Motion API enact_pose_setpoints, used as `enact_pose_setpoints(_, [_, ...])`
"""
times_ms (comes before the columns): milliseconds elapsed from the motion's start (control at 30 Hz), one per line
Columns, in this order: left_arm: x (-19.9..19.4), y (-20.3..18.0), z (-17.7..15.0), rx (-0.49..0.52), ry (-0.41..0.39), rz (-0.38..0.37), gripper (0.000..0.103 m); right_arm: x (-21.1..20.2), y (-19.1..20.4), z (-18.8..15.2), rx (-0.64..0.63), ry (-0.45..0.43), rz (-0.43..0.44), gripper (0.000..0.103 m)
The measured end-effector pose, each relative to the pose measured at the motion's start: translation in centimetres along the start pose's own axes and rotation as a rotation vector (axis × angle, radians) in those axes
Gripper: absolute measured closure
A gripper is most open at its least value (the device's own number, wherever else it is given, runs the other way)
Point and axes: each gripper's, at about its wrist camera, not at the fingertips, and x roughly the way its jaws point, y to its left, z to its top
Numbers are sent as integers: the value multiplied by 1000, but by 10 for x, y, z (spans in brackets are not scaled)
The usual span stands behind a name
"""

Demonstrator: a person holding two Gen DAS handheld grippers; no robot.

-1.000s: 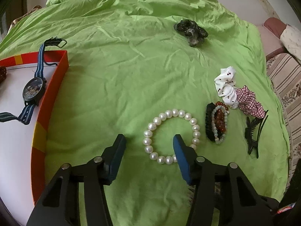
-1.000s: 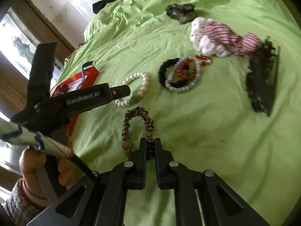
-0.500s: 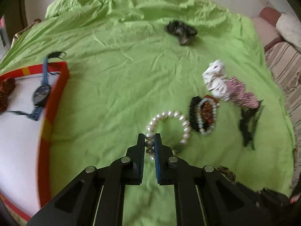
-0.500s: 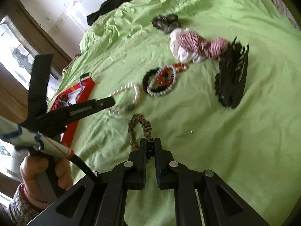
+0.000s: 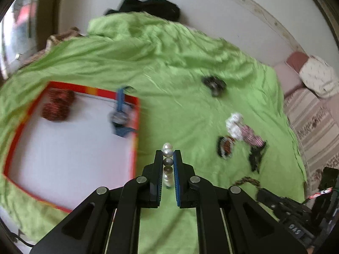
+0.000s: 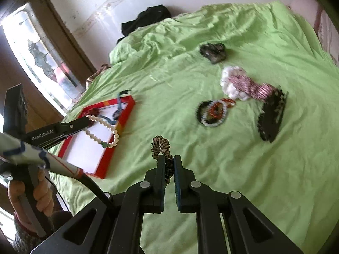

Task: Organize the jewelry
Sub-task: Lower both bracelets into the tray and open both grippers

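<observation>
Blurred watch [image 5: 119,117] in tray [image 5: 135,127]

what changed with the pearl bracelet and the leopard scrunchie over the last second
The left gripper closed on the pearl bracelet, lifted it off the green sheet and carried it over the red-rimmed tray. The right gripper, already shut on the leopard scrunchie, raised it. The other accessories stayed put.

a green-sheeted bed [image 6: 264,190] carries a red-rimmed tray [image 6: 127,114], bracelets [image 6: 214,112], scrunchies [image 6: 243,84], perhaps a hair claw [image 6: 272,116].
</observation>
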Motion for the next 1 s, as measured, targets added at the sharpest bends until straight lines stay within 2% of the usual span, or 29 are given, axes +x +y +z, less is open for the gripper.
enact_pose_setpoints(133, [-14,34,5,0,-59,92,94,7,31,5,-49,11,10,95])
enact_pose_setpoints(300, [-9,91,9,-70,-79,168,94,28,74,11,-122,45,16,95])
enact_pose_setpoints(600, [1,174,5,-227,-78,128,94,74,140,17,-229,111,36,95])
enact_pose_setpoints(733, [8,191,2,-250,-71,120,94,93,162,14,-257,131,47,95])
enact_pose_setpoints(1000, [22,224,4,-319,-41,168,94,134,189,15,-264,184,47,95])
